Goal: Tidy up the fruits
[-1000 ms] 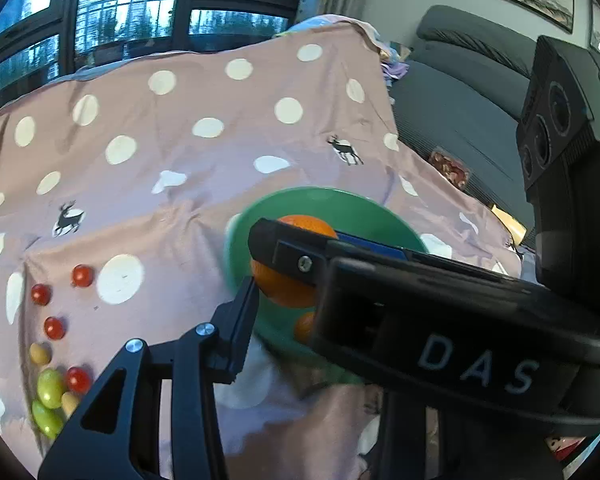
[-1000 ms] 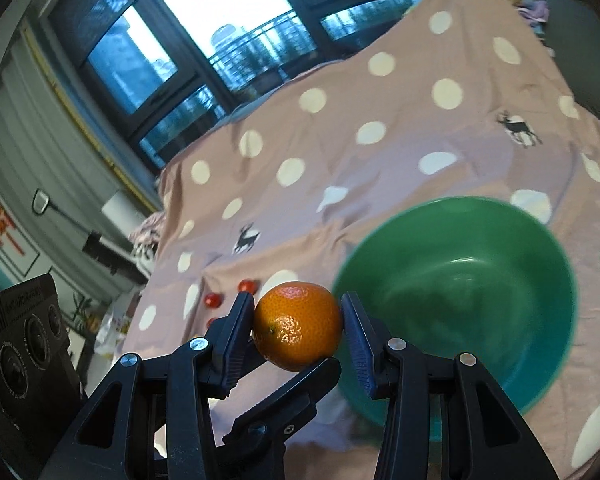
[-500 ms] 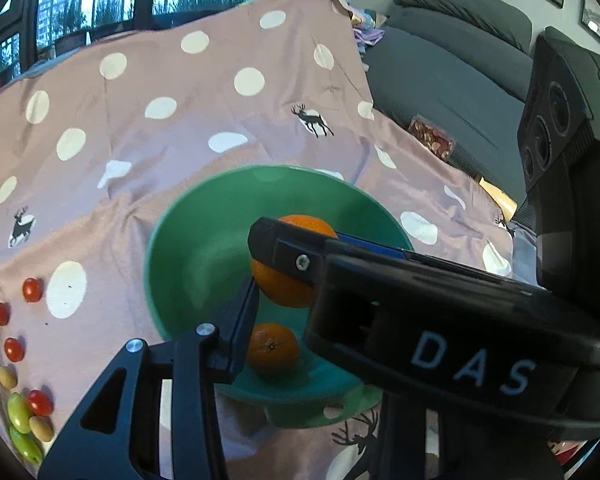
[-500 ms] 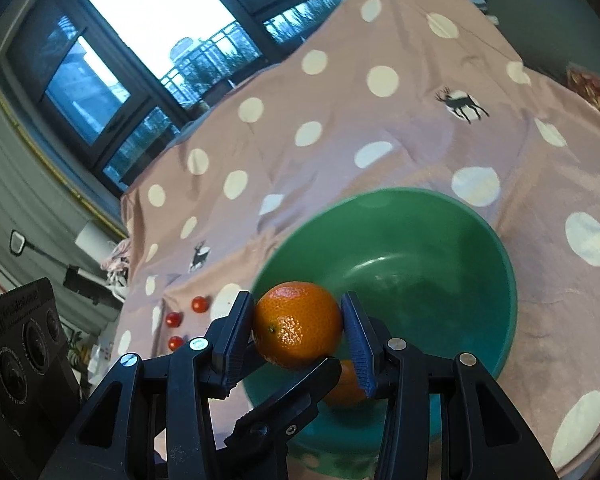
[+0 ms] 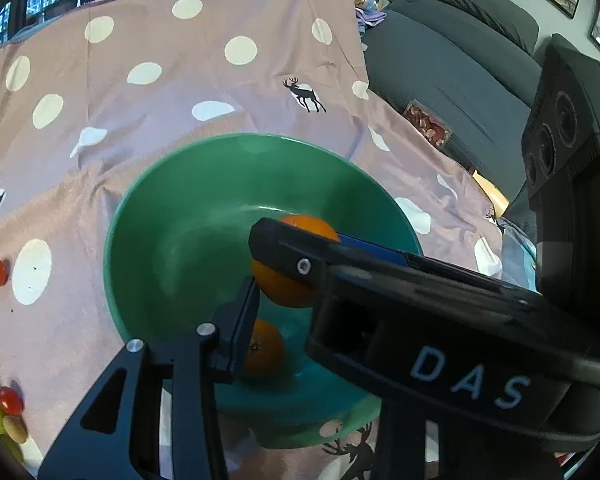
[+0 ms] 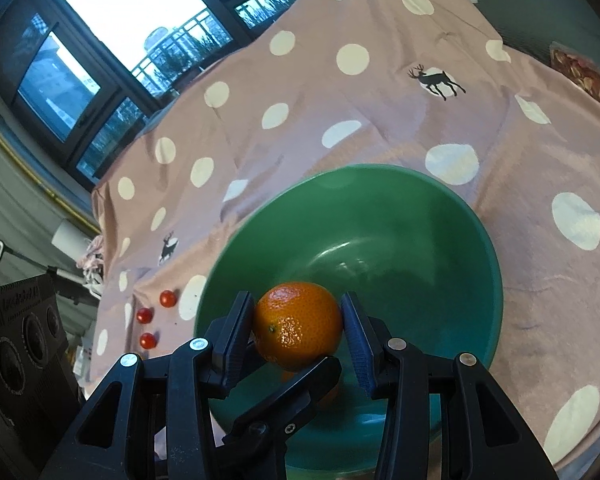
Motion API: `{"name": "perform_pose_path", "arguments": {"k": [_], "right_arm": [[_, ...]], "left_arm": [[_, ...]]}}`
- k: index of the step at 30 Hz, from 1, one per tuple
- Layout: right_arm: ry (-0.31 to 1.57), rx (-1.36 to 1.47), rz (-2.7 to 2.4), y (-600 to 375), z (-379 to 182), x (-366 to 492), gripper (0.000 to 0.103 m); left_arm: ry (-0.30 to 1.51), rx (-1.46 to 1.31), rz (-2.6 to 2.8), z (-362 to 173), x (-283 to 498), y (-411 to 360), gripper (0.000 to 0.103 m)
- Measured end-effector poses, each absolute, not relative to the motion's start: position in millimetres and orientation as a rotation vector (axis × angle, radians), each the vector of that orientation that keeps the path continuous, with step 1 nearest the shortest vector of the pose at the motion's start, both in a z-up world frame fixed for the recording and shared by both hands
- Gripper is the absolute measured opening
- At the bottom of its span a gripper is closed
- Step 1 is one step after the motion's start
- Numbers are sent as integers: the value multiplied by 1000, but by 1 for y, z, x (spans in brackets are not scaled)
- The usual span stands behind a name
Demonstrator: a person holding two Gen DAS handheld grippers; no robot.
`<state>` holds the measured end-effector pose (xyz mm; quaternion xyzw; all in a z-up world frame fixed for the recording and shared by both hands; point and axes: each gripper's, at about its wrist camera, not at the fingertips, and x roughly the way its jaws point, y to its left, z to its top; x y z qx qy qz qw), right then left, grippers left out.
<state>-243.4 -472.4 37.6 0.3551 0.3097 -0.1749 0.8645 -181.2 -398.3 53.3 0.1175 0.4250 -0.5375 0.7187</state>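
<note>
Pink polka-dot cloth [image 5: 148, 128] is draping the table in the left wrist view, a glossy green bowl [image 5: 172, 240] sitting mid-frame with one tangerine [image 5: 265, 347] inside; whether the left gripper [image 5: 268, 292] is clamping anything, I cannot tell. Right wrist view: the right gripper [image 6: 298, 328] is tilting downward over the bowl, fingers [image 6: 236, 328] clamping a dimpled round orange [image 6: 298, 326].

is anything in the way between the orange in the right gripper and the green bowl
Nothing visible blocks it. The orange is clamped in the right gripper just above the open green bowl. A second orange, pinched by the left gripper, sits low at the bowl's near side; the rest of the bowl is free.
</note>
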Motion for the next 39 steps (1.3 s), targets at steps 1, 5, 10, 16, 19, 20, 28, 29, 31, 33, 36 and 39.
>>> {"name": "perform_pose_path", "arguments": {"k": [1,5,10,16,19,20,28,29,31,33,36,39], "right_arm": [[652,743,-369,-472,37,-243,47],[671,746,-381,-473,35,-241,47],[674,755,-390,-474,35,-241,47],[646,722,-429,-473,42,-244,47],[619,699,-444,-470,49,-246,52],[611,689,-451,-469,51,-247,53],[574,642,-431,-454,66,-242,64],[571,634,-424,-451,68,-240,64],[571,629,-408,-446,70,-238,66],[571,618,-384,-439,73,-233,67],[575,588,-361,-427,76,-225,68],[580,567,-322,-414,79,-216,68]], "left_arm": [[947,257,-1190,52,-181,-399,40],[966,249,-1196,49,-179,-400,40],[966,245,-1186,50,-179,-399,40],[887,273,-1165,64,-184,-388,51],[859,256,-1152,73,-181,-375,60],[855,245,-1144,76,-180,-369,64],[831,171,-1010,93,-157,-318,75],[834,158,-987,94,-152,-309,77],[841,134,-943,95,-143,-293,77],[843,108,-892,97,-132,-273,77],[850,65,-809,98,-117,-243,80],[870,21,-745,94,-100,-207,80]]}}
